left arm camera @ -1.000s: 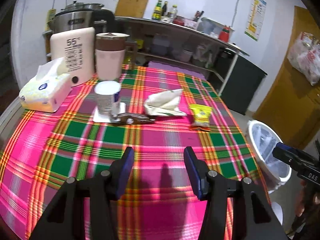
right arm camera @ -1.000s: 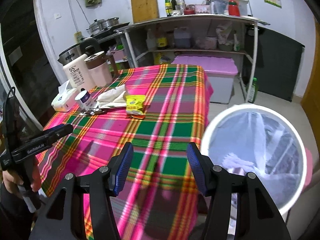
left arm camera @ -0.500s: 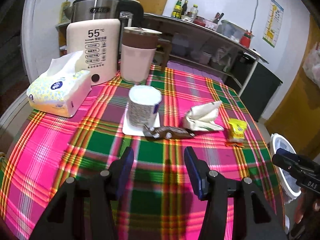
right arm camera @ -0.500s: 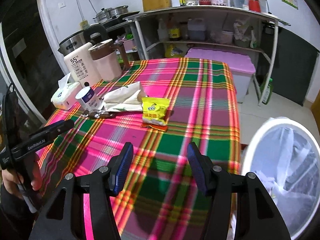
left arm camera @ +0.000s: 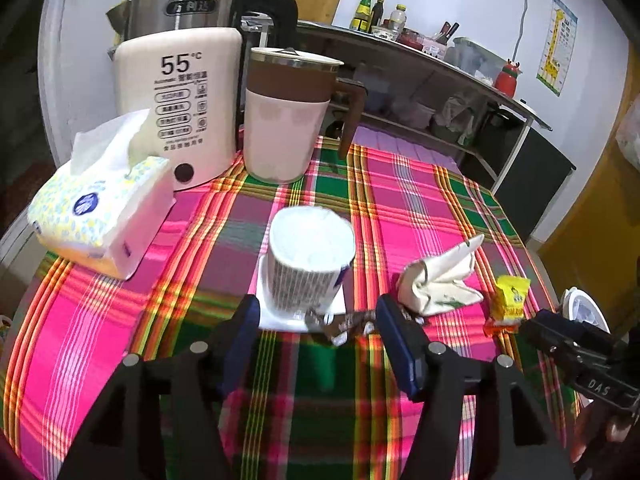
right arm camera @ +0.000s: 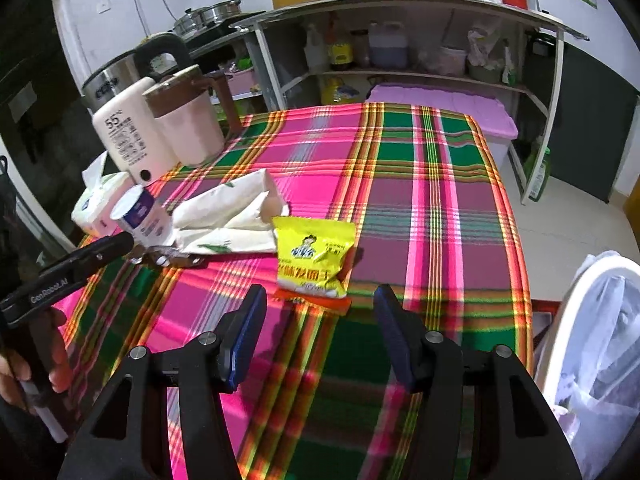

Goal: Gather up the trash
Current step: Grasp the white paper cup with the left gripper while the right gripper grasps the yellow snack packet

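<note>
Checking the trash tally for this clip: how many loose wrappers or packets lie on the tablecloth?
3: a dark brown wrapper against the cup's coaster, a crumpled white wrapper just right of it, and a yellow snack packet further right, ahead of the right tool. Others may hide behind the kettles.

On the pink-and-green plaid tablecloth [right arm camera: 420, 200] lie one yellow snack packet [right arm camera: 312, 258], one crumpled white paper bag [right arm camera: 228, 220], one dark brown wrapper [left arm camera: 344, 324], one white paper cup [left arm camera: 310, 260], one tissue pack [left arm camera: 100, 212], two kettles and one pink jug [left arm camera: 286, 120]. One white trash bin [right arm camera: 600, 360] stands far right.
</note>
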### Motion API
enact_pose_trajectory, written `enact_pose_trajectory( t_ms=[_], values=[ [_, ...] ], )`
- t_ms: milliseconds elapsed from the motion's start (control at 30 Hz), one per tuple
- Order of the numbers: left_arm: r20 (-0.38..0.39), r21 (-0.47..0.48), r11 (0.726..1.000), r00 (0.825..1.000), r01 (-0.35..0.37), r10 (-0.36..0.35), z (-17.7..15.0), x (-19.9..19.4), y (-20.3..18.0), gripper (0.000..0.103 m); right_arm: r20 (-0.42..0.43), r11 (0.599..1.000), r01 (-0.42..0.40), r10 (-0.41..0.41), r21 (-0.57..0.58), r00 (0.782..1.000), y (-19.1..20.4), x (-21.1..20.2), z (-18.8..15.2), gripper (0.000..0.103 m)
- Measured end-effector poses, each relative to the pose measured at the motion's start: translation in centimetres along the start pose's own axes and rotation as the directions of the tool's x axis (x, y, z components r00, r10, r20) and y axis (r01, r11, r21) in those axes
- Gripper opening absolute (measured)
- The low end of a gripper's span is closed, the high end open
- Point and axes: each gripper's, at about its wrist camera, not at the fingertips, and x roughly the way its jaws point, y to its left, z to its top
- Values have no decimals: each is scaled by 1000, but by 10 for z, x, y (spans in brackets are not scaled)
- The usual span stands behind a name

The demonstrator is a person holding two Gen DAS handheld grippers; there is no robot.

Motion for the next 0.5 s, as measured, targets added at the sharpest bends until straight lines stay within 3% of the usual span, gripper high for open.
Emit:
enact_pose_trajectory(
  t_ms=[433, 500],
  values=[
    [-18, -16, 1000, 999, -27, 27, 12, 25, -1, 62, -29, 1000, 12, -11, 12, 1000, 2, 26, 7, 56],
    [-20, -16, 999, 999, -32, 31, 12, 26, -1, 52, -24, 1000, 13, -13, 13, 1000, 0, 24, 7, 53]
  ],
)
